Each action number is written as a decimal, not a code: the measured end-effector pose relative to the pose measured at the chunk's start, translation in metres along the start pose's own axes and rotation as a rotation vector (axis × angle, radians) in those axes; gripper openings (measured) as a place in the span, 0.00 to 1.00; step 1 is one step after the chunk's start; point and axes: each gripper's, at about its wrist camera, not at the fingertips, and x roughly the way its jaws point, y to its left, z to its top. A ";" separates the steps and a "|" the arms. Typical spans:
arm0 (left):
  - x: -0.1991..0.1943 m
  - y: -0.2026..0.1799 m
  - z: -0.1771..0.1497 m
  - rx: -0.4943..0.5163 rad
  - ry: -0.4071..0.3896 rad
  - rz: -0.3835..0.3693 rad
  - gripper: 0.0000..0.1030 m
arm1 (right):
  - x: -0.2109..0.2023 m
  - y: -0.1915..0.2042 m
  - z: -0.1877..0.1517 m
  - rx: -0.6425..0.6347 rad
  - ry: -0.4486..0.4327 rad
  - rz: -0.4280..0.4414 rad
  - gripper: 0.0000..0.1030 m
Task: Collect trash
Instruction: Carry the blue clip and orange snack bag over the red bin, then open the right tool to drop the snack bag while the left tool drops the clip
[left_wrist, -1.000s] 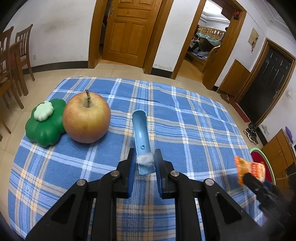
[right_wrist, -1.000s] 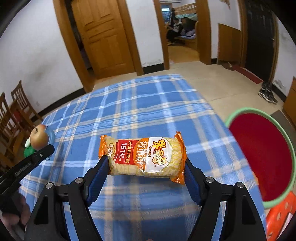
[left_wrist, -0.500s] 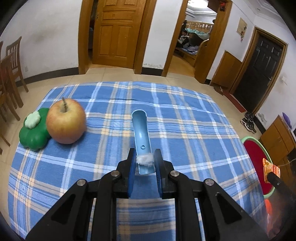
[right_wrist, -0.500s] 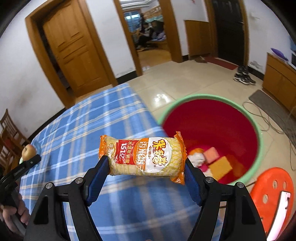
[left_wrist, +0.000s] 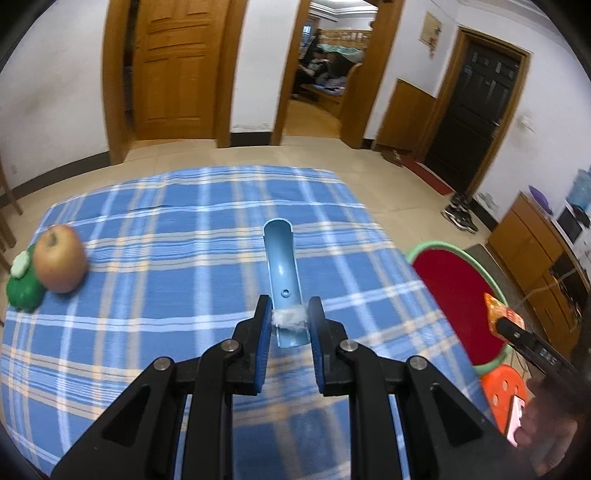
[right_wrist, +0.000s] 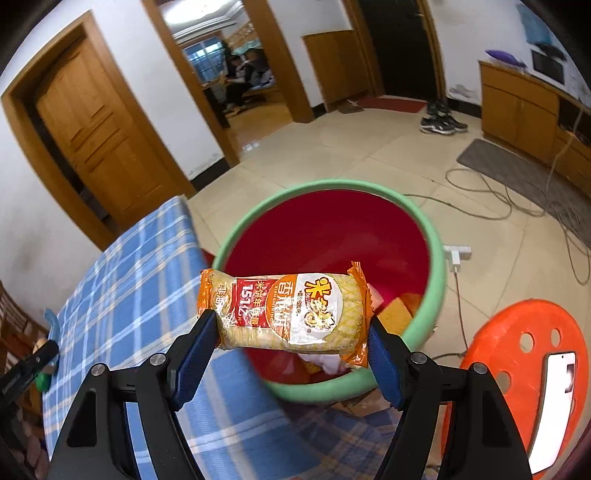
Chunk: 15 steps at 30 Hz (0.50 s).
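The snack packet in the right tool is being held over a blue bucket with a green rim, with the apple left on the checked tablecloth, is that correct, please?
Not quite: the bucket is red inside, not blue, as the right wrist view shows. The rest stands: the right tool holds the snack packet over that green-rimmed bucket, and the apple sits on the checked tablecloth.

We count two grippers (left_wrist: 289, 321) (right_wrist: 291, 332), one snack packet (right_wrist: 286, 312), one blue scoop (left_wrist: 282, 275), one apple (left_wrist: 59, 258), one green toy (left_wrist: 22, 288), one red bin (right_wrist: 439, 258), one orange stool (right_wrist: 517, 339) and one checked tablecloth (left_wrist: 166, 240).
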 end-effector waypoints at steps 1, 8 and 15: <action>0.001 -0.008 0.000 0.012 0.004 -0.010 0.18 | 0.001 -0.005 0.001 0.009 0.001 -0.002 0.75; 0.011 -0.055 -0.003 0.076 0.043 -0.072 0.18 | 0.009 -0.024 0.011 0.048 0.015 0.016 0.77; 0.021 -0.092 -0.001 0.131 0.070 -0.116 0.18 | 0.016 -0.036 0.017 0.074 0.034 0.039 0.77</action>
